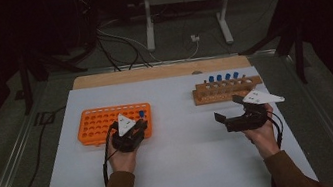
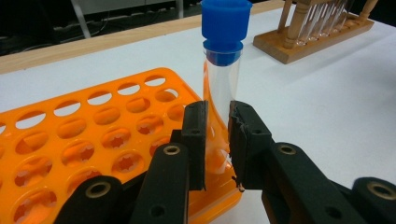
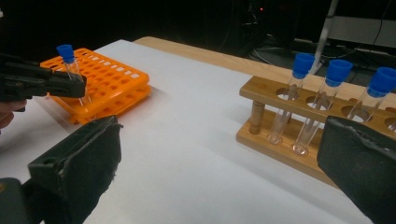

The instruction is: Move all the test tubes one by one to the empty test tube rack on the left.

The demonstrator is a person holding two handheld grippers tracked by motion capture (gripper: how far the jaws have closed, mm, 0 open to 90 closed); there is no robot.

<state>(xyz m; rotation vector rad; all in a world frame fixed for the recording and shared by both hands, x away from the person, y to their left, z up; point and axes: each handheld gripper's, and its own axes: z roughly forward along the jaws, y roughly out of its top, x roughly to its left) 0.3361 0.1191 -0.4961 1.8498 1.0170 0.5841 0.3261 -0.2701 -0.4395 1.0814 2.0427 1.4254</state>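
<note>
Left gripper view has the left hand-held gripper (image 2: 217, 140) clamped on a clear test tube (image 2: 219, 107) with a blue cap (image 2: 226, 28), gripped low on the glass so the tube stands upright over the corner of the orange tube rack (image 2: 93, 135); that grip looks chosen to lower it straight into a corner hole. Whether its tip is already inside a hole I cannot tell. In the high view the right hand-held gripper (image 1: 231, 113) waits with its jaws apart and empty, just in front of the wooden rack (image 1: 227, 89) on the white counter (image 1: 183, 146), probably ready for the next tube. Count: two racks, one tube at the orange one, four blue-capped tubes standing in the wooden one.
</note>
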